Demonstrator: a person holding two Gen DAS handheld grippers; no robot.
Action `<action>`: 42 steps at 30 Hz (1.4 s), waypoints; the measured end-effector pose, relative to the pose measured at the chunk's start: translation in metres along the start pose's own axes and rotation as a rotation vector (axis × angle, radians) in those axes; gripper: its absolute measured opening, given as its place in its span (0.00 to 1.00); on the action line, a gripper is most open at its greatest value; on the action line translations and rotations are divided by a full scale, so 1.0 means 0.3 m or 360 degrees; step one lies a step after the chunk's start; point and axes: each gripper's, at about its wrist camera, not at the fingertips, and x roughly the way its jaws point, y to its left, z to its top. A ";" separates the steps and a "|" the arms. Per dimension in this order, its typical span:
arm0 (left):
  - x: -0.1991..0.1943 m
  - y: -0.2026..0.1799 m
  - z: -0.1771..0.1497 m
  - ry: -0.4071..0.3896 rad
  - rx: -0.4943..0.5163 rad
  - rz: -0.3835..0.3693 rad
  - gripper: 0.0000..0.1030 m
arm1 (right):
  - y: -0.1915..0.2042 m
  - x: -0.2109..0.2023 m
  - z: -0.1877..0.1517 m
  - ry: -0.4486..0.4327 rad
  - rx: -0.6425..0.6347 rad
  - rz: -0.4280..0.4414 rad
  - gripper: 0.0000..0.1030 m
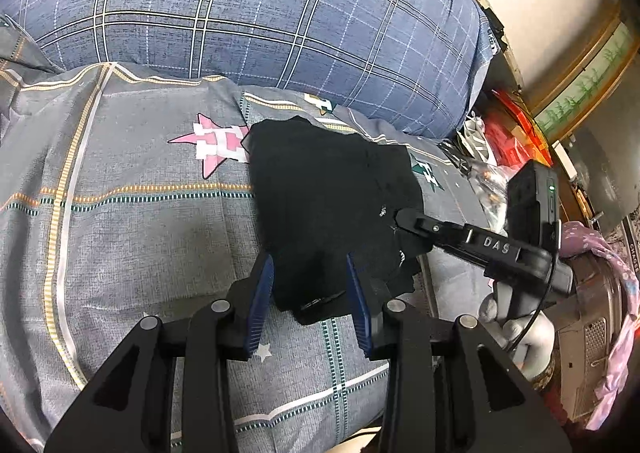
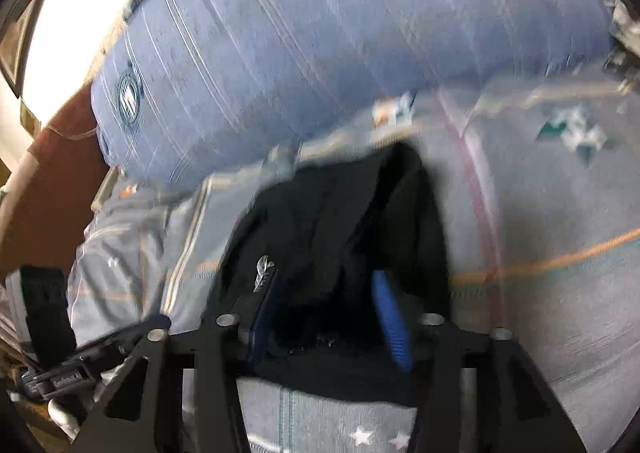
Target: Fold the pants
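The black pants point(image 1: 328, 209) lie folded into a compact bundle on the grey patterned bedspread point(image 1: 132, 221). My left gripper point(image 1: 311, 277) is open, its blue-padded fingers point(image 1: 262, 301) straddling the near edge of the bundle just above it. My right gripper point(image 1: 400, 218) reaches in from the right, its tip on the bundle's right side. In the blurred right wrist view the right gripper point(image 2: 324, 289) is open with the black pants point(image 2: 332, 213) between and ahead of its blue fingers point(image 2: 390, 317).
A large blue checked pillow point(image 1: 260, 9) lies behind the pants and shows in the right wrist view point(image 2: 320, 33). Red items and clutter point(image 1: 508, 133) sit beyond the bed's right edge. A purple cloth point(image 1: 600, 253) hangs at the right.
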 end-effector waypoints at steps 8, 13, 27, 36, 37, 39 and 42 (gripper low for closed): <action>0.015 0.042 0.040 0.0020 -0.0019 0.0007 0.37 | -0.128 -0.165 -0.073 -0.0165 0.0117 -0.0036 0.15; 0.142 0.056 0.074 0.0163 -0.0047 -0.0046 0.39 | -0.224 -0.100 -0.130 -0.0071 0.0209 -0.0093 0.30; 0.361 -0.007 0.195 0.0204 0.0124 -0.0152 0.71 | -0.244 -0.083 0.037 -0.0186 0.0128 -0.0011 0.63; 0.378 -0.043 0.190 0.0247 0.0095 -0.0118 0.43 | -0.197 0.072 0.054 -0.0005 0.0111 0.0121 0.39; 0.358 -0.039 0.190 0.0236 0.0081 -0.0146 0.42 | -0.168 0.061 0.054 -0.0013 0.0091 0.0134 0.34; 0.299 -0.037 0.190 0.0190 0.0051 -0.0187 0.39 | -0.125 0.035 0.054 -0.0027 0.0062 0.0181 0.30; 0.211 -0.028 0.196 0.0124 0.0013 -0.0243 0.33 | -0.018 -0.012 0.068 -0.0079 -0.0029 0.0239 0.29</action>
